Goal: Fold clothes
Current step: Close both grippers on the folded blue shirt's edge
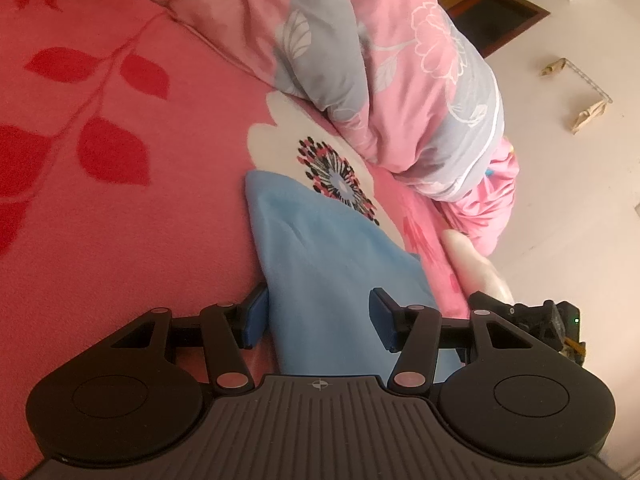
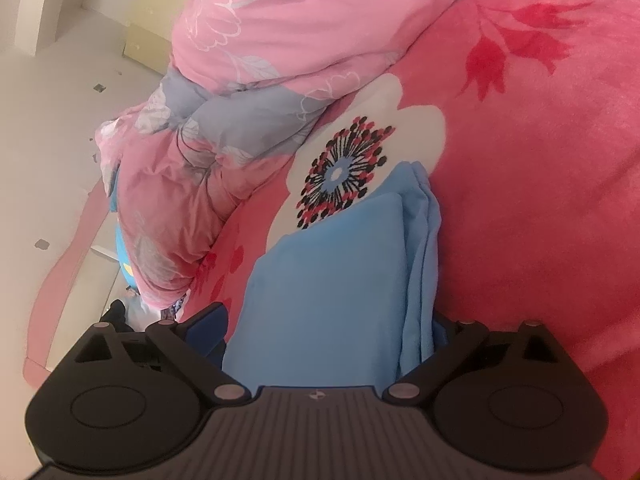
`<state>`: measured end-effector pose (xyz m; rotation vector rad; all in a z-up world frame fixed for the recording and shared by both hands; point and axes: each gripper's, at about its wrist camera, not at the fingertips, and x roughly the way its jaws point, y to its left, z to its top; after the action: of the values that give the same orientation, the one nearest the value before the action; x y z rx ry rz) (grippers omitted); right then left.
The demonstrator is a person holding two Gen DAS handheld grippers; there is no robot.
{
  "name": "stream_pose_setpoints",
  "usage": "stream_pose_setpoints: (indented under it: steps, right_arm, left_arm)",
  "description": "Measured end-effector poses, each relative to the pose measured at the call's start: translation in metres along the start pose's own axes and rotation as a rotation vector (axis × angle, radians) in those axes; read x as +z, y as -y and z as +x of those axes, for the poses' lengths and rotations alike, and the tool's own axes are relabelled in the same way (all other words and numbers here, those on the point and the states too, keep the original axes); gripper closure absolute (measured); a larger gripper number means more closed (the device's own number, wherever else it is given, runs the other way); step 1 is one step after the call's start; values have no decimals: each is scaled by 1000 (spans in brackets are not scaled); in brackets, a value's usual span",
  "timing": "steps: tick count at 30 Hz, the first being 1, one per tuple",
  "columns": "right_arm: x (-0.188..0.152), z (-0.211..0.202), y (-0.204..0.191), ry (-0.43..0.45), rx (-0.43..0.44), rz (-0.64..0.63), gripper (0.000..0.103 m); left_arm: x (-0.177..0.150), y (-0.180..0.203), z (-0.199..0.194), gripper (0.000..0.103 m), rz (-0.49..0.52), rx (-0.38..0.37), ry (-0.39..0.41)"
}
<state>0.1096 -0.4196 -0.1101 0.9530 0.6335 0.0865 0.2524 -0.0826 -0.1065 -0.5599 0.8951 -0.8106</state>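
Observation:
A folded light-blue garment [image 1: 320,248] lies flat on the red leaf-print blanket [image 1: 120,200], just short of a white flower print [image 1: 280,128]. My left gripper [image 1: 320,316] stands open over its near end. The left pad sits at the cloth's edge and the right pad rests over the cloth. In the right wrist view the same garment [image 2: 332,280] shows stacked layers along its right side. It fills the wide gap of my right gripper [image 2: 328,320], which is open. The cloth hides part of that gripper's right pad. A hand [image 1: 476,256] holds the right gripper [image 1: 528,320] beside the bed edge.
A bunched pink-and-grey floral quilt [image 1: 400,100] [image 2: 248,80] is heaped beyond the flower print, hanging over the bed edge. Pale floor [image 1: 560,180] [image 2: 48,160] lies past that edge, with a dark mat [image 1: 496,20] and small scraps on it.

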Motion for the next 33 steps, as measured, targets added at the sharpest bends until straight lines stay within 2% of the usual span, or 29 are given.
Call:
stream_pose_setpoints:
  steps: [5, 11, 18, 23, 26, 30, 32, 33]
  right_arm:
    - [-5, -10, 3, -23, 41, -17, 10]
    - [3, -7, 12, -73, 95, -21, 14]
    - [27, 20, 20, -115, 123, -11, 35]
    - [25, 28, 17, -103, 134, -38, 38]
    - [19, 21, 19, -110, 146, -47, 46]
    - [21, 22, 23, -117, 149, -34, 53]
    - [24, 28, 23, -118, 129, -32, 63]
    - [26, 33, 22, -118, 111, -32, 72]
  left_arm:
    - [-6, -1, -5, 50, 9, 5, -12]
    - [7, -2, 18, 53, 1, -7, -41]
    - [23, -6, 45, 56, -23, -56, -61]
    - [18, -5, 42, 56, 13, -92, -68]
    - [13, -6, 34, 56, 34, -119, -87]
    - [18, -4, 44, 56, 21, -99, -91]
    - [23, -1, 53, 59, 8, -86, -87]
    - [25, 0, 57, 63, 5, -73, -86]
